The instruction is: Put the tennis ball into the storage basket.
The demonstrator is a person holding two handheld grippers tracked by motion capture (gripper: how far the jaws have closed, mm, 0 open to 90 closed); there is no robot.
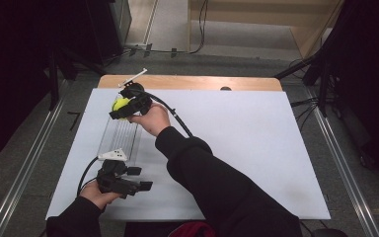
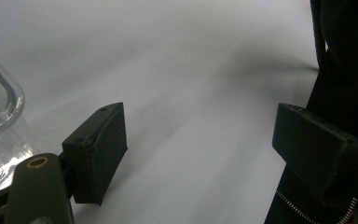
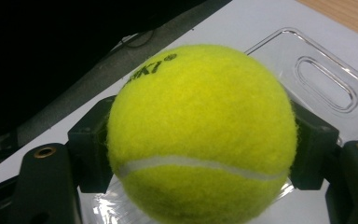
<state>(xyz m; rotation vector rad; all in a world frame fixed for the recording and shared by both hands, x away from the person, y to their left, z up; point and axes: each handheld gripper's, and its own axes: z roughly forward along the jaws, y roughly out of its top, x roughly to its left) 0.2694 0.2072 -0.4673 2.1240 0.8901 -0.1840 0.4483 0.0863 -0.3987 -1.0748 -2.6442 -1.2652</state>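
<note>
While over the white worktop [image 1: 237,148], far left: clear tray [image 1: 121,138], right hand-held gripper [image 1: 123,109] above its far end, clamped on ball [image 3: 200,135]; near left, left hand-held gripper [image 1: 140,178], jaws wide, empty.

Overhead view forward-down; gripper views close over table [image 1: 256,148].

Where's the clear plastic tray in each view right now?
High view: clear plastic tray left of centre on the white table cover.
Left gripper view: its rounded corner at the left edge.
Right gripper view: upper right, behind the tennis ball.
Shared landmark: the white cover.
</note>
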